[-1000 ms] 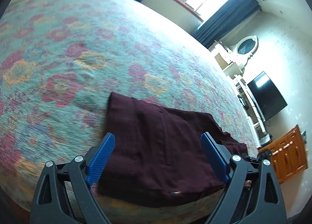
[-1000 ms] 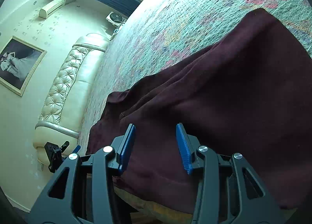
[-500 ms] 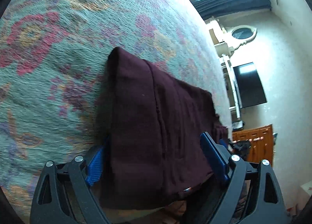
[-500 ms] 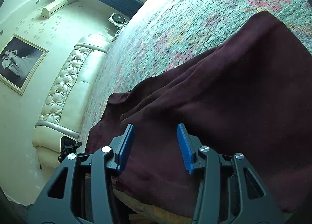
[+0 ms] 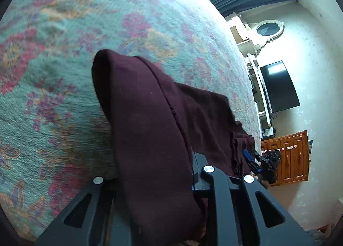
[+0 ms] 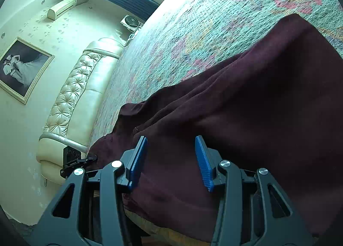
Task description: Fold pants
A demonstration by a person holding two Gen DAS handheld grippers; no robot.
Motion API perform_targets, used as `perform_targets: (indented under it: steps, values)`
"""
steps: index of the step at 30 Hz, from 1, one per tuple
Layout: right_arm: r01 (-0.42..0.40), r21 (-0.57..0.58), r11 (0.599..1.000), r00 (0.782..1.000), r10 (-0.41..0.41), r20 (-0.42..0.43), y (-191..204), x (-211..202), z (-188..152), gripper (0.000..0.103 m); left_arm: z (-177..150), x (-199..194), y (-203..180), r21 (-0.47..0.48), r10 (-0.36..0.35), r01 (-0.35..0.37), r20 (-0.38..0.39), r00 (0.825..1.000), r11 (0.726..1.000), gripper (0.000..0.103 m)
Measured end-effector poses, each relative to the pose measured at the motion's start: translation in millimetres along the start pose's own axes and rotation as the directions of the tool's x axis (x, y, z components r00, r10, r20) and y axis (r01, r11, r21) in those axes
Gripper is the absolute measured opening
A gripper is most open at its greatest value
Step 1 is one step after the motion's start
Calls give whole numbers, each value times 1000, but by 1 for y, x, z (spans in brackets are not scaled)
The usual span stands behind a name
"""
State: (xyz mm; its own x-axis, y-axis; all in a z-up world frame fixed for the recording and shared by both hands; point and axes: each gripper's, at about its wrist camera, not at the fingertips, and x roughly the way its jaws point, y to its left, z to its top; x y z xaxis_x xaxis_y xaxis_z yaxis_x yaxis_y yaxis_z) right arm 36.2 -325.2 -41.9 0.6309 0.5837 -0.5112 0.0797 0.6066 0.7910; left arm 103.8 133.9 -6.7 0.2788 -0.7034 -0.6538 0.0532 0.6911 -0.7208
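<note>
Dark maroon pants lie along the near edge of a bed with a floral green cover. My left gripper is closing its jaws on one end of the pants. The cloth is bunched into a raised ridge between the fingers and hides the pads. At the other end, my right gripper rests on the pants with its blue pads apart and flat cloth between them. Each gripper shows small in the other's view: the right gripper and the left gripper.
A cream tufted headboard stands at one end of the bed, under a framed picture. Beyond the other end are a dark television, a wooden cabinet and an oval mirror. The bed cover stretches far beyond the pants.
My left gripper has come forward and down over the pants' end, and its jaws have drawn together, gathering the cloth into a ridge. The right gripper has stayed put.
</note>
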Motion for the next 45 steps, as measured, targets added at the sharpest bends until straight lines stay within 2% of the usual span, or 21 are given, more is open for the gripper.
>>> perform_targets:
  steps: [2,3,8,15,18,22,24,32,35,41,45]
  values:
    - [0,-3,1000,1000,0,1,1,0,0,46,2,-1,-12,21,30,-30,11,1000,999,20]
    - [0,-4,1000,1000,0,1,1,0,0,46,4,1,-23,43,68,-69,16,998,997,20]
    - [0,-6,1000,1000,0,2,1,1,1,47,0,5,-63,124,175,-180,53,983,976,20]
    - [-6,-15,1000,1000,6,-1,2,1,2,49,-18,26,-120,261,322,-338,102,941,904,20]
    - [-8,-17,1000,1000,8,-2,1,1,3,50,-21,36,-138,299,351,-368,110,930,880,20]
    - [-12,-18,1000,1000,12,-5,1,0,4,51,-25,46,-156,307,361,-378,113,926,874,21]
    - [-14,-19,1000,1000,14,-6,1,0,5,52,-26,58,-170,319,390,-407,119,913,856,21]
    - [-22,-14,1000,1000,22,-8,0,0,4,53,-42,97,-206,374,443,-456,127,888,808,21]
    - [-26,-13,1000,1000,26,-8,0,-1,2,53,-50,117,-220,404,476,-488,138,869,773,21]
    - [-47,2,999,999,47,-10,-3,-3,1,54,-59,152,-235,430,514,-512,123,849,743,21]
    - [-68,20,997,998,69,-9,-5,-5,0,54,-62,164,-243,432,536,-539,140,832,723,21]
